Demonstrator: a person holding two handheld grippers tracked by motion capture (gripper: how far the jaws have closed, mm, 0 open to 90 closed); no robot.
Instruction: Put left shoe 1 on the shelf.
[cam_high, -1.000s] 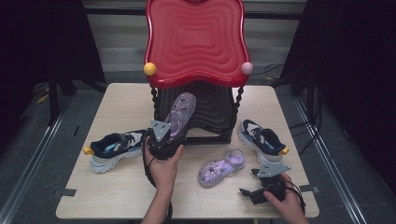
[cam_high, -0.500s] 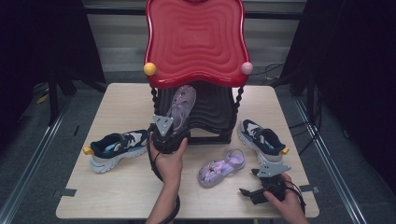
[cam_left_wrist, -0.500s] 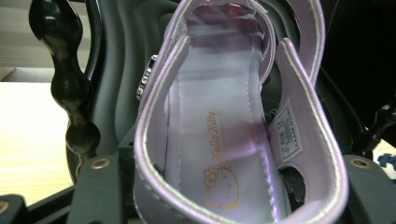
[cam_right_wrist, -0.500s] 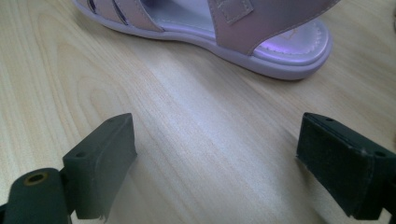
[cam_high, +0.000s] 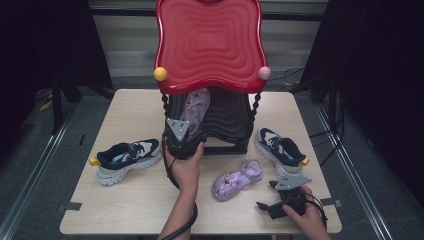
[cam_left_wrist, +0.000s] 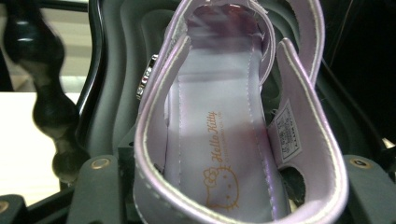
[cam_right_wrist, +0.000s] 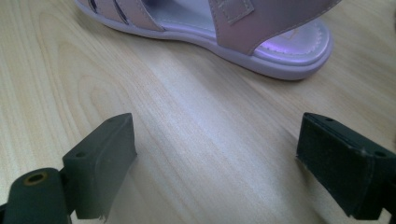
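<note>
Where the left gripper (cam_high: 183, 141) pinches it at the heel, the lilac sandal (cam_left_wrist: 224, 140) reads "Hello Kitty" in gold script above a cat-face print on a smooth stitched insole; the side tag's text is too small to read. It sits toe-in on the ribbed black shelf (cam_high: 227, 117) under the glossy red wavy top (cam_high: 209, 45). Right gripper (cam_high: 274, 205) rests near right on the wood-grain desk (cam_high: 125, 200), fingers spread, holding nothing. Count: two lilac sandals, second sandal (cam_high: 237, 179) on the desk; two navy-white sneakers, left sneaker (cam_high: 127, 159) and right sneaker (cam_high: 279, 150).
</note>
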